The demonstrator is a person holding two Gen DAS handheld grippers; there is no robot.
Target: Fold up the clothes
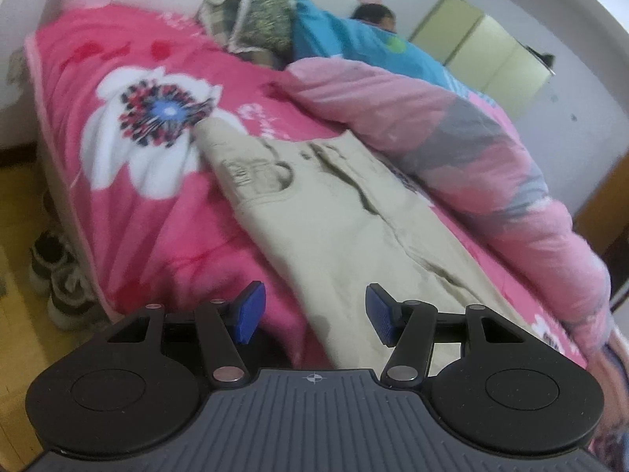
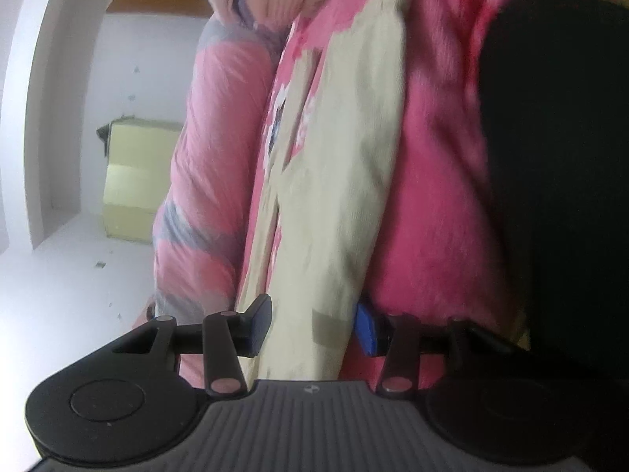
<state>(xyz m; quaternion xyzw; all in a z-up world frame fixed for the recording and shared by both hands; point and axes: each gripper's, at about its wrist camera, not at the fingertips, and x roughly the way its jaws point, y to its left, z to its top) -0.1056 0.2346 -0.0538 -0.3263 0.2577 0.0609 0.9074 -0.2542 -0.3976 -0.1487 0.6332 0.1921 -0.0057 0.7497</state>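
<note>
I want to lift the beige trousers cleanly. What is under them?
The beige trousers lie flat on the pink flowered bedspread, beside the rolled pink quilt. Whatever the cloth itself covers cannot be seen.

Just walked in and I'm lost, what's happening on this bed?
A person holding a gripper in each hand is starting to fold beige trousers spread on the pink flowered bedspread, beside a bunched pink quilt. The left gripper and the right gripper each stand open over the cloth; nothing is folded yet.

A bed (image 1: 118, 204) with a pink flowered cover carries beige trousers (image 1: 346, 228), a bunched pink quilt (image 1: 491, 165) and pillows (image 1: 259, 15).
</note>
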